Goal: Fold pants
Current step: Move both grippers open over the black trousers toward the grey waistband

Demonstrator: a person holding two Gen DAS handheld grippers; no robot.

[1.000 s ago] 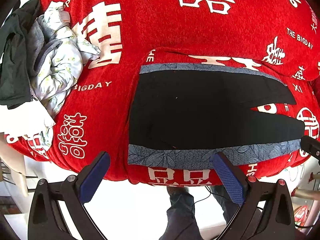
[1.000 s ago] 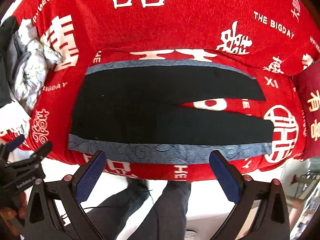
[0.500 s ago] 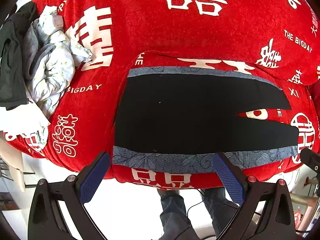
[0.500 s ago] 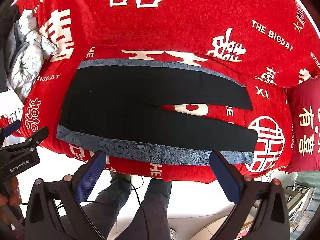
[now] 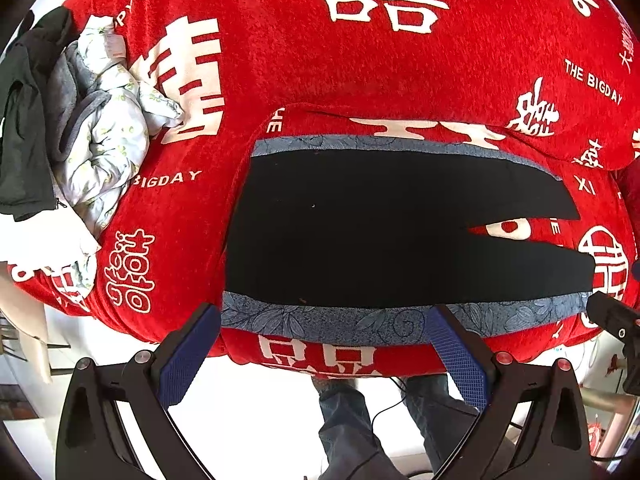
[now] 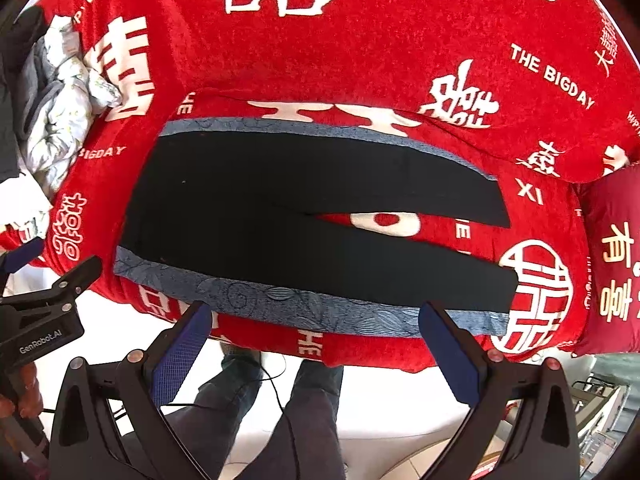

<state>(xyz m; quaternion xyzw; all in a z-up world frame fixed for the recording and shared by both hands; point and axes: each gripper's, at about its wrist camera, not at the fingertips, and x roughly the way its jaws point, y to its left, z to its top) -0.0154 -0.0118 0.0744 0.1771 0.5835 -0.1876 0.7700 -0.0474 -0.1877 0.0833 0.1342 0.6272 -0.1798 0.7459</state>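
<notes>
Black pants point(image 5: 380, 232) point(image 6: 304, 208) with blue-grey patterned side stripes lie flat on the red cover, waist to the left, the two legs spread apart toward the right. My left gripper point(image 5: 324, 344) hovers open just off the near edge, by the near stripe at the waist half. Over the near stripe of the near leg, my right gripper point(image 6: 316, 340) is also open and holds nothing. Each gripper shows at the edge of the other's view.
A red cover point(image 5: 360, 60) with white characters spans the surface. A heap of grey, pale and dark clothes point(image 5: 84, 132) point(image 6: 52, 120) lies at the far left. A dark red cushion point(image 6: 612, 260) sits at the right. The person's legs point(image 6: 280, 408) stand below the near edge.
Both views shifted slightly over the second: the pants slid left, then back right in the left view, and left then lower in the right view. Both grippers stayed open; the pants lie unchanged.
</notes>
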